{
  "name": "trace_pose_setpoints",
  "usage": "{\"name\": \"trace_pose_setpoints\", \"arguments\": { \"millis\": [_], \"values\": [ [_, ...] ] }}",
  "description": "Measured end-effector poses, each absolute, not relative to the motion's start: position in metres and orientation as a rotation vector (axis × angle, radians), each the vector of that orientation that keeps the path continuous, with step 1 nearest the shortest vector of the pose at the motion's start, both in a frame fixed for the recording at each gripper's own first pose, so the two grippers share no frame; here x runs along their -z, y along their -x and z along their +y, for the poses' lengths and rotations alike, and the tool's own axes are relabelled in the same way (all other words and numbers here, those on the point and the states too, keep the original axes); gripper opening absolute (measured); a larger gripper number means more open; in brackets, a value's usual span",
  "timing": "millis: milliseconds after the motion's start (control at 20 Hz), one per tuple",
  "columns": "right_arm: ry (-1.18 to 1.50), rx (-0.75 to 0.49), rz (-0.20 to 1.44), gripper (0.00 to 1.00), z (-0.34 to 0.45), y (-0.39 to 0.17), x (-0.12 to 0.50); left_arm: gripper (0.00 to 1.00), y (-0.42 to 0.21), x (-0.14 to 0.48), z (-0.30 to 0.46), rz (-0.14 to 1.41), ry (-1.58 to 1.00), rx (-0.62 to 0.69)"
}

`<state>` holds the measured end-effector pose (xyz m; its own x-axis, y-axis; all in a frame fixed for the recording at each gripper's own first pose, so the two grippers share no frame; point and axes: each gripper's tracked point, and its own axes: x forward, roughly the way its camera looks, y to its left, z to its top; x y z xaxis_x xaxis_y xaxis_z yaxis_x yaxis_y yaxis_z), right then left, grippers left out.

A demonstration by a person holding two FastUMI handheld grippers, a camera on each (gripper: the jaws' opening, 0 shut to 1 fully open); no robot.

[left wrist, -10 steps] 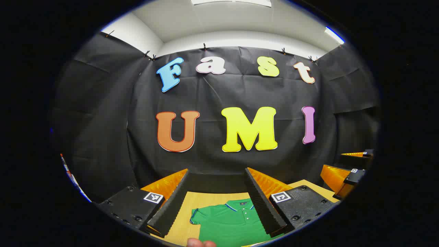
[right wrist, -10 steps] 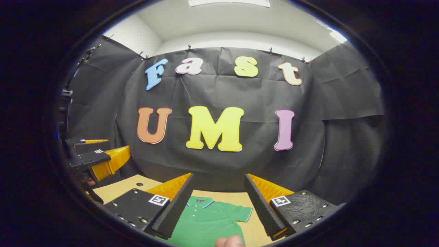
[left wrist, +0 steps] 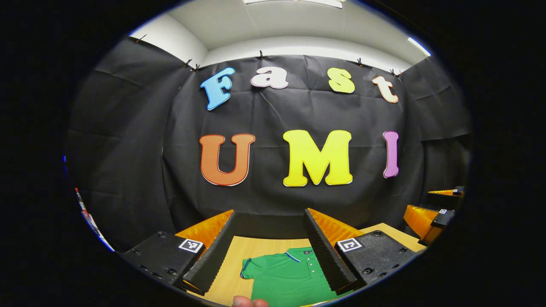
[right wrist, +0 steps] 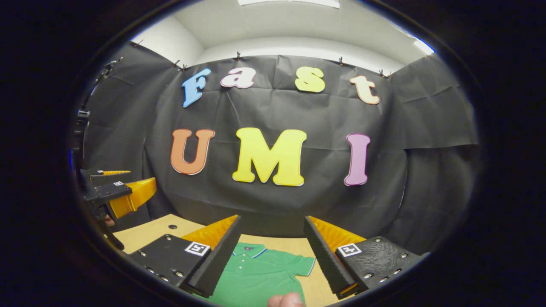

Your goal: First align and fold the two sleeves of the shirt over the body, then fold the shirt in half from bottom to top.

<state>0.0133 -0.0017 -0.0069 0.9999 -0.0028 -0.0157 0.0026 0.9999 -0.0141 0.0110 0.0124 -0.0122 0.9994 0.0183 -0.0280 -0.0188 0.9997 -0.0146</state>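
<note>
Wooden table (left wrist: 239, 256): green shirt (left wrist: 286, 279) (sleeves unfolded)

A wooden table (left wrist: 239, 260) runs along the bottom of both views, under the black wall. A green shirt (left wrist: 290, 277) lies flat on it at bottom centre, collar toward the wall, sleeves spread out.

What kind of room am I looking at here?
Probably a recording booth for demonstrations: black cloth clipped up as walls, a wooden table with a green shirt laid flat, and handheld grippers pointed at it.
</note>
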Motion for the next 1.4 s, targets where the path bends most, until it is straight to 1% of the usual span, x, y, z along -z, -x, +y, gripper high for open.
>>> {"name": "trace_pose_setpoints", "arguments": {
  "millis": [350, 400, 450, 900, 1150, 1400],
  "values": [
    [0.0, 0.002, 0.042, 0.93, -0.009, -0.023, 0.017, 0.98, -0.013, 0.016, 0.012, 0.035, 0.021, -0.019],
    [0.0, 0.004, 0.05, 0.93, -0.011, -0.024, 0.019, 1.0, -0.012, 0.017, 0.011, 0.036, 0.024, -0.019],
    [0.001, 0.006, 0.057, 0.93, -0.014, -0.025, 0.022, 0.98, -0.014, 0.019, 0.009, 0.037, 0.024, -0.017],
    [0.004, 0.014, 0.146, 0.93, -0.054, -0.044, 0.058, 0.98, -0.018, 0.043, -0.008, 0.099, 0.008, -0.004],
    [0.006, -0.002, 0.214, 0.93, -0.078, -0.068, 0.091, 0.98, -0.02, 0.055, -0.018, 0.142, -0.008, -0.007],
    [0.023, -0.018, 0.288, 0.93, -0.118, -0.112, 0.138, 0.98, -0.016, 0.081, -0.034, 0.219, -0.017, -0.006]
  ]
}}
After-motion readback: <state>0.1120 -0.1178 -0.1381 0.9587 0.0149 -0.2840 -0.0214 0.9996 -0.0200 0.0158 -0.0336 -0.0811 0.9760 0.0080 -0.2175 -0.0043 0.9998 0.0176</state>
